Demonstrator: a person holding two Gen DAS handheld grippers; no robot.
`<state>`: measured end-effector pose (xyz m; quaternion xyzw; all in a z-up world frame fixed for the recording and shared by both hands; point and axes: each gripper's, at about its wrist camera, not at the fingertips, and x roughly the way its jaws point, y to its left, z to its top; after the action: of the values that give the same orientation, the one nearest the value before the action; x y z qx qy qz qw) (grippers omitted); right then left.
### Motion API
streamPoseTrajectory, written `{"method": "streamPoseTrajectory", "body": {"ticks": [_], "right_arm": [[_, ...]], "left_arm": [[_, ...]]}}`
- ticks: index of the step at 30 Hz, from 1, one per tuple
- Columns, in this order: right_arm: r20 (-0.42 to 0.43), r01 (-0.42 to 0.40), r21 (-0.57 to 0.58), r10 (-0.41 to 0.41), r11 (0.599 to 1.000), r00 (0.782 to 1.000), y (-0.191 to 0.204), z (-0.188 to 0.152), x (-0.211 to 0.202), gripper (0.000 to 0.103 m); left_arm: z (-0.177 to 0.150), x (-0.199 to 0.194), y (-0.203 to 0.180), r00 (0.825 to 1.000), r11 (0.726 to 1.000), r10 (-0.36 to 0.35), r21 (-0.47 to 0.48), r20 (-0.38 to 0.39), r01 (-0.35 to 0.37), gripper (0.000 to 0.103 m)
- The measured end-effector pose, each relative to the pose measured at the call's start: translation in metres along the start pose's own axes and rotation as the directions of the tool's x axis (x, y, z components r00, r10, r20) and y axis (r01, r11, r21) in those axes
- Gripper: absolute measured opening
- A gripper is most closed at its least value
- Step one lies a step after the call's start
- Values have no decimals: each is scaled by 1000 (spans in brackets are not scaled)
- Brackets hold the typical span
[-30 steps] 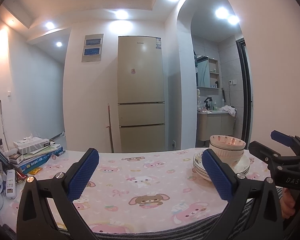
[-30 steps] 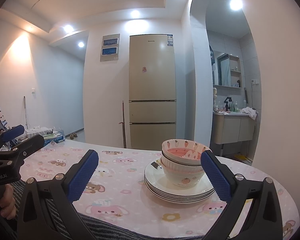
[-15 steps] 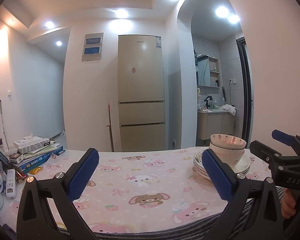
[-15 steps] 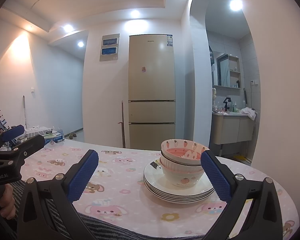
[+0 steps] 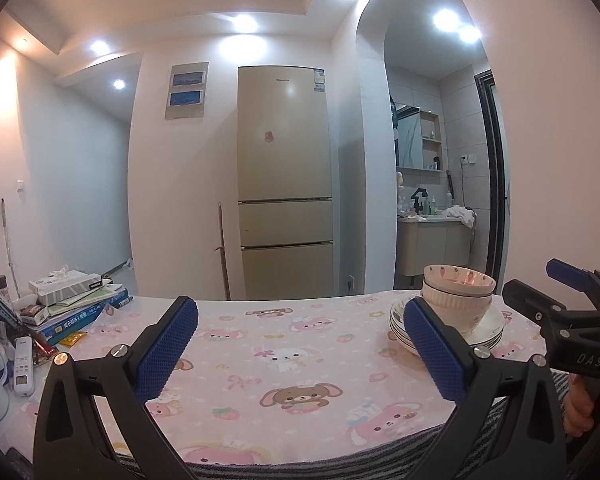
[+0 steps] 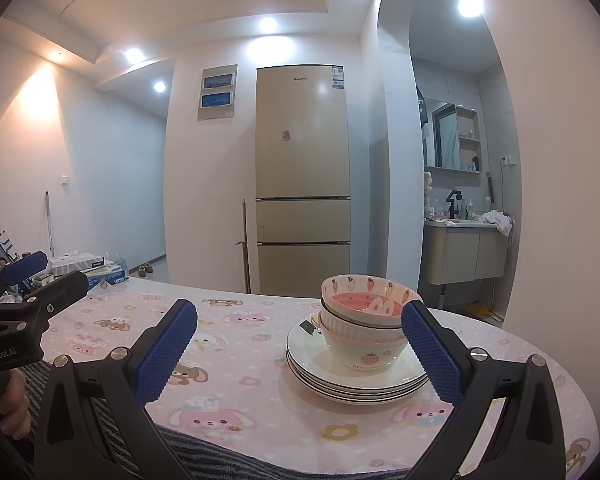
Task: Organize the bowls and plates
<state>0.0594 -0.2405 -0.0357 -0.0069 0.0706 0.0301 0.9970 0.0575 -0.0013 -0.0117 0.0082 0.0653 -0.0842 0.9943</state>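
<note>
A stack of white plates [image 6: 352,380] sits on the pink cartoon tablecloth [image 6: 236,344], with nested bowls on top; the uppermost bowl [image 6: 364,300] is pink inside with strawberry prints. In the left wrist view the same plates [image 5: 488,324] and bowls [image 5: 456,292] stand at the right. My right gripper [image 6: 300,344] is open, held short of the stack with nothing between its blue pads. My left gripper [image 5: 300,344] is open over the table's middle, to the left of the stack. Each gripper shows at the edge of the other's view.
Books and a tissue box [image 5: 72,296] are piled at the table's left edge, beside a remote [image 5: 22,364] and a white bottle. A beige fridge [image 5: 286,184] stands behind the table, with a bathroom vanity [image 6: 464,252] through the arch. A hand [image 5: 580,408] holds the right gripper's handle.
Both views have barely shifted: the plate stack sits marginally lower and nearer in the right wrist view. Both grippers stay open and empty.
</note>
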Motion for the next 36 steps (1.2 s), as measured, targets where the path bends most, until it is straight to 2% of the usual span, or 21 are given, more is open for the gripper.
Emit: {"method": "streamPoseTrajectory", "body": {"ticks": [36], "right_arm": [[-2,3,-14,-3,1000,1000,2,-3,0,103]], "left_arm": [[0,-1,0,1000,1000,-5,-5,1,5,103]]}}
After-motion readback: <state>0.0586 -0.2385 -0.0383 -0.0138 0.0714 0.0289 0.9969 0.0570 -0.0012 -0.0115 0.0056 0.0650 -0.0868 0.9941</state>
